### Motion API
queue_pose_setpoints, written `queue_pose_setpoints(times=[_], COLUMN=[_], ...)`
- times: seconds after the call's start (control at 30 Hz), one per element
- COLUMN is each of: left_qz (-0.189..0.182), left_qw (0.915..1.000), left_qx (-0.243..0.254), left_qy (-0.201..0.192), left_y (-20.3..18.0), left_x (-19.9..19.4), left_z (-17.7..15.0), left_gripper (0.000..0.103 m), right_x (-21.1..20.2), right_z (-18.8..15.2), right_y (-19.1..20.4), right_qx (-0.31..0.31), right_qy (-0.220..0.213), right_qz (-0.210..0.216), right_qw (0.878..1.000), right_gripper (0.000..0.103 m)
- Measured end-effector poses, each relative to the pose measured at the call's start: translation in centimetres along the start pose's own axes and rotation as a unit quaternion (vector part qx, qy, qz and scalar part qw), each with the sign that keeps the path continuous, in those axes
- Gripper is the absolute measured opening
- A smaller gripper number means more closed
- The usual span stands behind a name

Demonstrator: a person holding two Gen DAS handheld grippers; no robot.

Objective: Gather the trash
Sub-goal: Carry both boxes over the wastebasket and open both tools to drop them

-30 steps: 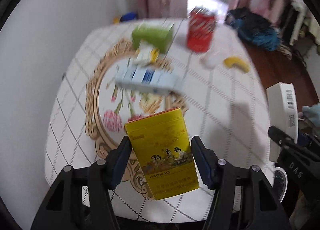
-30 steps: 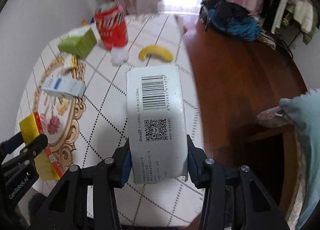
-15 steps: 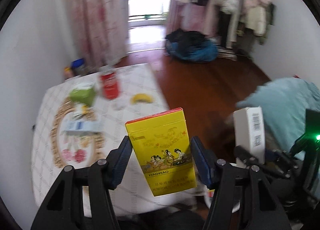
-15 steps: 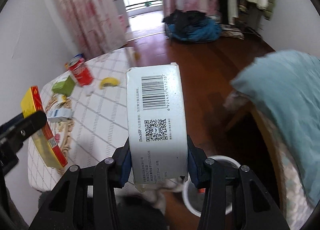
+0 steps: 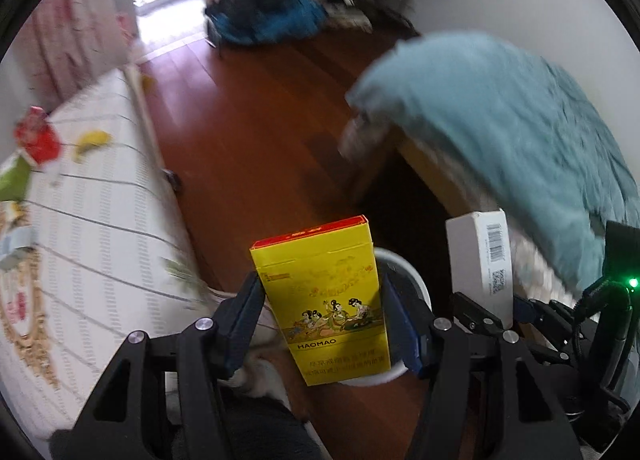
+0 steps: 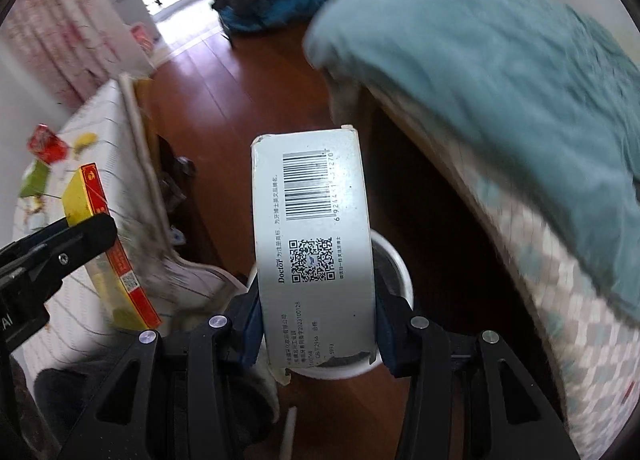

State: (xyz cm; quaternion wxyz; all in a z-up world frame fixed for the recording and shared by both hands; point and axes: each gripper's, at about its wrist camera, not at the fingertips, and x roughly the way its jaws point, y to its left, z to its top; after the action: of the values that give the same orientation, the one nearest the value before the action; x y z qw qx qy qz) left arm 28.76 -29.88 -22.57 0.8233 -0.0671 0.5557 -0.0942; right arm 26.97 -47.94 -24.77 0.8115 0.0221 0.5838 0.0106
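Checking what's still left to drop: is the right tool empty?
No, the right tool is clamped on a white barcoded box above the white bin.

The yellow HAOMAO box (image 5: 328, 300) with a red top edge and little cartoon figures stands upright, pinched on both sides. The white barcode box (image 6: 314, 256), QR code facing the camera, is upright too, bottom corner torn. Both hang over the white bin (image 6: 394, 260) on the wood floor.
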Motion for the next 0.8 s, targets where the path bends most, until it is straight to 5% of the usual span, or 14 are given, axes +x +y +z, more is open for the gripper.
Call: queue_pose_setpoints(times=[0.2, 0.4, 0.5, 0.57, 0.63, 0.8], left_qz=[-0.046, -0.051, -0.039, -0.02, -0.001, 0.043], left_qw=[0.9962, 0.9928, 0.9932, 0.9939, 0.9937, 0.9938], left_qx=[0.002, -0.007, -0.005, 0.006, 0.016, 0.031], left_qy=[0.074, 0.109, 0.11, 0.108, 0.111, 0.098], left_y=[-1.6, -1.9, -2.0, -2.1, -2.1, -2.0], left_x=[5.6, 7.8, 8.1, 8.3, 8.2, 7.3], left_z=[0.0, 0.0, -0.1, -0.2, -0.5, -1.4], left_gripper=[0.057, 0.059, 0.09, 0.1, 0.1, 0.1], right_x=[5.6, 9.1, 10.6, 11.3, 11.5, 10.5], right_z=[-0.8, -1.4, -1.7, -1.5, -1.6, -2.1], right_y=[-3.1, -4.5, -5.4, -5.5, -5.5, -5.3], right_qx=[0.024, 0.041, 0.052, 0.053, 0.055, 0.059], right_qy=[0.054, 0.081, 0.094, 0.102, 0.108, 0.11], right_qz=[-0.008, -0.014, -0.012, -0.012, -0.018, -0.025], right_qw=[0.998, 0.996, 0.994, 0.993, 0.992, 0.992], right_gripper=[0.048, 0.049, 0.05, 0.066, 0.101, 0.101])
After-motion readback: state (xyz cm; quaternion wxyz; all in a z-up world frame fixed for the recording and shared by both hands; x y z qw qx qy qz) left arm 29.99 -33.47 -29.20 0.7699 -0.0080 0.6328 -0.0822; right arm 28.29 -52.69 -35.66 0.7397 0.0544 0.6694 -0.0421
